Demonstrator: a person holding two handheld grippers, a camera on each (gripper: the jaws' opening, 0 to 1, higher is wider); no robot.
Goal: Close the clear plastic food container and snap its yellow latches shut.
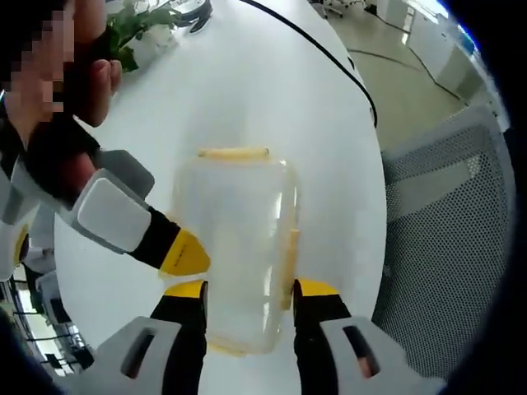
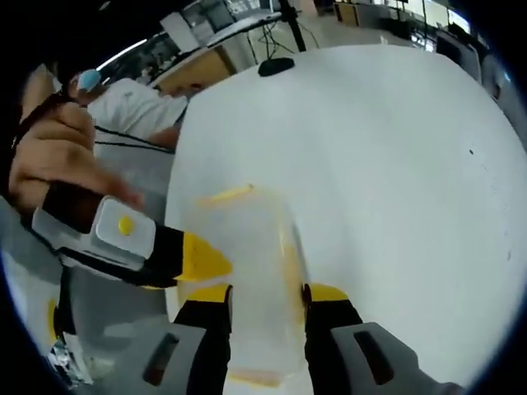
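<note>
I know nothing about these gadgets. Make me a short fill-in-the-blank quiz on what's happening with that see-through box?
1. The clear container sits on a round table whose colour is ____.
2. The latches on the container are coloured ____.
3. In the left gripper view, beyond the table's edge stands a grey mesh ____.
4. The left gripper has its two jaws on either side of the ____.

Missing words: white; yellow; chair; container

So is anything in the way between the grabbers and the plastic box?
Nothing visible is. The clear container already sits between the left gripper jaws, and between the right gripper jaws too.
</note>
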